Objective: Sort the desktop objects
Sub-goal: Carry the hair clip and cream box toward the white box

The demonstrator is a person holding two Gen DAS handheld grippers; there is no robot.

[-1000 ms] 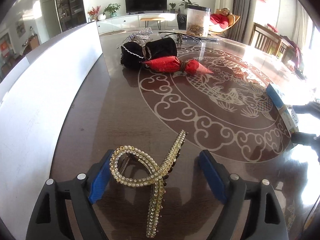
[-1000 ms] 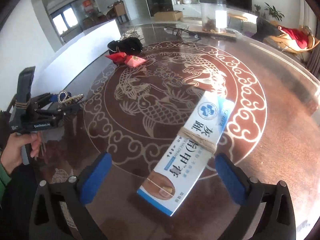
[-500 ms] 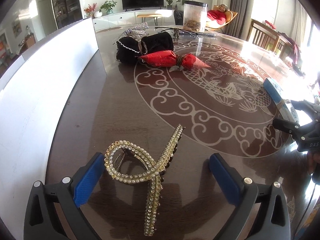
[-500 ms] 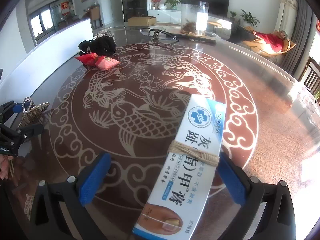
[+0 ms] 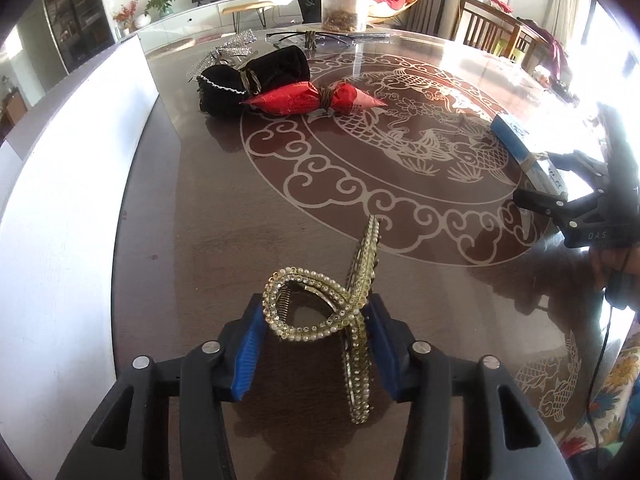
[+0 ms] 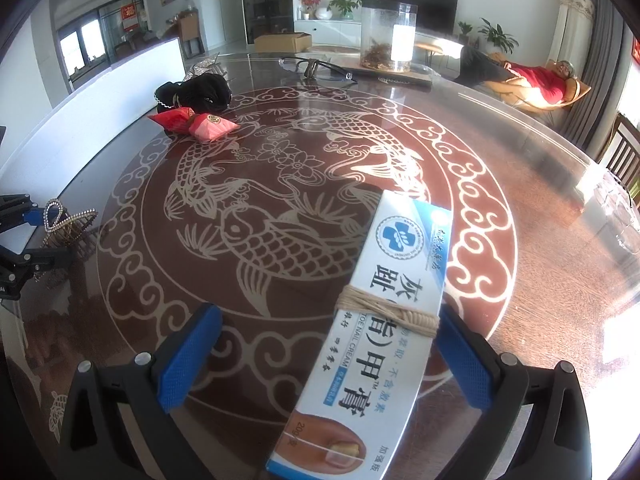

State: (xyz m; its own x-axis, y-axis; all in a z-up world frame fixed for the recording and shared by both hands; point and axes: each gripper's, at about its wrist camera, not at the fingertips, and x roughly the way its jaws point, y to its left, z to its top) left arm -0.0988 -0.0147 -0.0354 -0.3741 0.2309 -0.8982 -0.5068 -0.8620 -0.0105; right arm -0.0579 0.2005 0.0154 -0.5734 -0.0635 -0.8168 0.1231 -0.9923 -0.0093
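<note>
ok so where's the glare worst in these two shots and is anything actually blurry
Left wrist view: sunlight blows out the right edge of the glossy brown carved table, by the blue-and-white cream box; the gold pearl hair claw stays sharp. Right wrist view: a white glare patch at lower right of the table; fisheye bends the edges, no real blur.

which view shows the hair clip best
The left wrist view: the hair clip fills the foreground between the left gripper's pads, beads and teeth clear. The right wrist view shows it only small at the left edge, partly cut off.
</note>
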